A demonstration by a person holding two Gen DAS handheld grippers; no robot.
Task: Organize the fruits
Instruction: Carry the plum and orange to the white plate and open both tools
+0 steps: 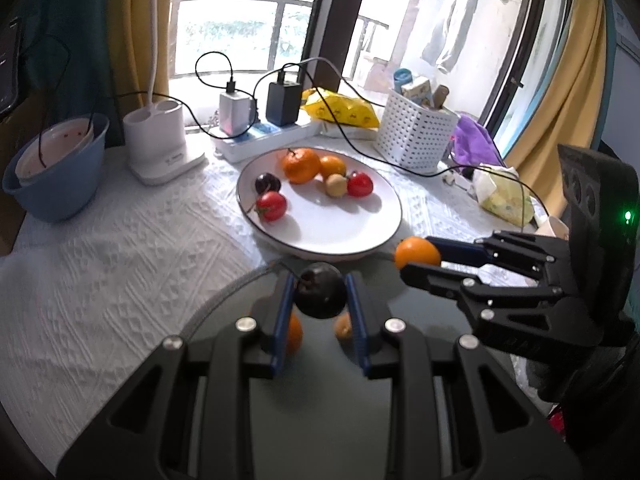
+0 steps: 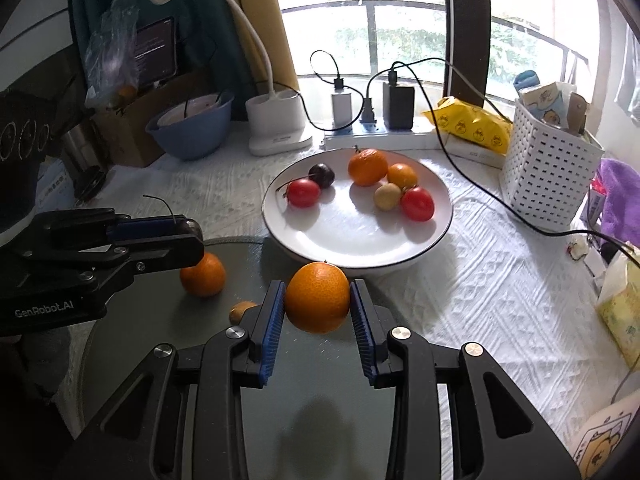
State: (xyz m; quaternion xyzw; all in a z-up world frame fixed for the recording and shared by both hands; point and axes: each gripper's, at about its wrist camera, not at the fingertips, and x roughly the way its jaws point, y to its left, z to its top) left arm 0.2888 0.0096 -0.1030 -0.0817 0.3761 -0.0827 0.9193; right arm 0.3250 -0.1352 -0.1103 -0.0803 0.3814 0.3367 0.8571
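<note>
Blue pads of my left tool [image 1: 320, 300] are clenched on a dark cherry [image 1: 320, 295], and my right tool [image 2: 318, 302] grips a mandarin [image 2: 318, 297]; both fruits hang clear above the grey mat [image 2: 240, 264]. One mandarin [image 2: 203, 274] and a small brown fruit [image 2: 241, 309] wait on the mat. I should carry both fruits low over the rim of the white plate [image 2: 344, 236] and release on its bare near side, so nothing rolls into the tomatoes [image 2: 417, 203].
</note>
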